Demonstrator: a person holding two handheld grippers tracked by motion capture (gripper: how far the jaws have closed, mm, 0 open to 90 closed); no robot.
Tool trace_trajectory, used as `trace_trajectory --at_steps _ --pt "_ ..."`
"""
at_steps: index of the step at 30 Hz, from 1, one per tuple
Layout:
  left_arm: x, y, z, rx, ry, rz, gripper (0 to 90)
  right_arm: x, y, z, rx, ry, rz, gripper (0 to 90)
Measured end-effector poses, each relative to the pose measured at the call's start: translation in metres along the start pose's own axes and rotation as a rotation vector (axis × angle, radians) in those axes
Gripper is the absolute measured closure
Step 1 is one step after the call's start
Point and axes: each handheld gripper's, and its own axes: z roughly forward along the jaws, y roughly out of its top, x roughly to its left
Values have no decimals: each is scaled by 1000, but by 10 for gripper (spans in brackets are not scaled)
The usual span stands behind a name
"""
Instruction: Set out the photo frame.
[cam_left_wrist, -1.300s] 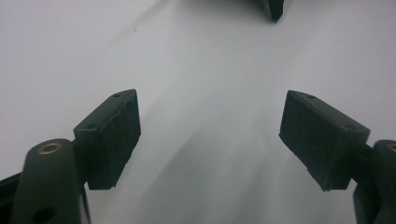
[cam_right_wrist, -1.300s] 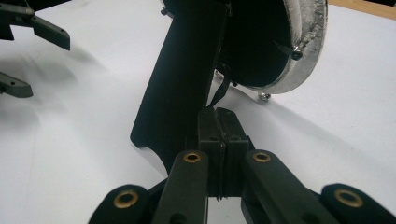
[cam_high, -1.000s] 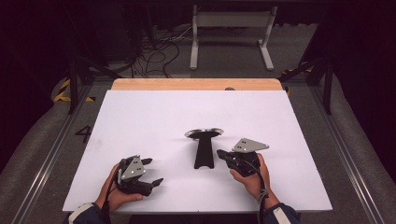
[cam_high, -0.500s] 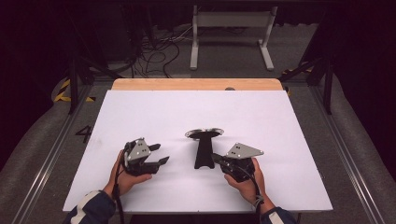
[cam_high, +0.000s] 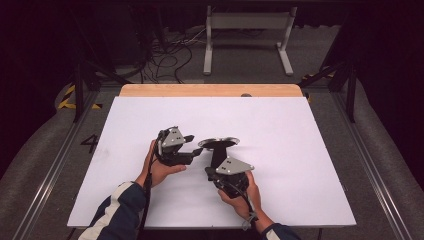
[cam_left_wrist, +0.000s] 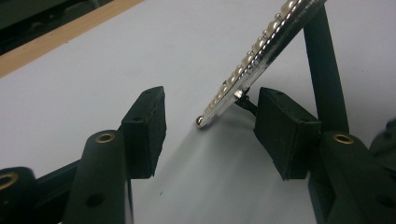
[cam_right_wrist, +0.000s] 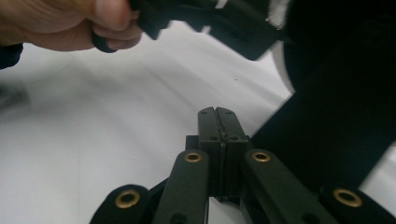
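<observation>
A black stand (cam_high: 218, 159) with a silver oval top (cam_high: 219, 143) rises from the middle of the white table. In the left gripper view that top is a pearl-edged silver disc (cam_left_wrist: 254, 60) on a black post (cam_left_wrist: 324, 70). My left gripper (cam_high: 195, 145) sits just left of the disc. Its jaws (cam_left_wrist: 215, 126) have just been closing and stand apart, with the disc's lower rim between the pads but untouched. My right gripper (cam_high: 210, 170) lies low by the stand's foot, shut with nothing in it (cam_right_wrist: 217, 112); the dark stand (cam_right_wrist: 336, 116) is to its right.
The white table top (cam_high: 310, 150) has a wooden strip (cam_high: 210, 90) along its far edge. Beyond it are cables and a metal frame (cam_high: 247, 30) on the floor. A hand (cam_right_wrist: 60, 23) holding the left gripper appears at the top of the right gripper view.
Both hands have closed in on the stand: the left went up and right to the oval top, the right slid left to the foot. The left jaws have narrowed.
</observation>
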Motion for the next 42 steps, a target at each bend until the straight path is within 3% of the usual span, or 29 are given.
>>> trace_trajectory --at_steps 2,7,10,13,19,26,30,34,42 --pt "2 2 6 8 -25 -9 469 5 -1 7 13 -13 11 900" --pt "0 3 15 18 -36 26 602 13 -6 20 61 -63 29 900" --pt "-3 4 16 15 -21 45 660 13 -8 22 74 -90 40 900" --pt "-3 3 13 16 -16 52 674 10 -12 22 81 -86 90 900" --pt "-11 1 6 20 15 78 735 6 -14 17 99 -108 110 900" --pt "-21 -1 -1 23 63 76 745 6 -15 15 104 -112 96 883" --pt "-20 0 -2 -8 49 56 673 11 -15 18 100 -111 66 853" --pt "-14 -3 10 18 14 66 674 12 -14 24 94 -111 57 863" --pt "-7 -9 27 37 21 45 671 10 -15 26 87 -118 59 874"
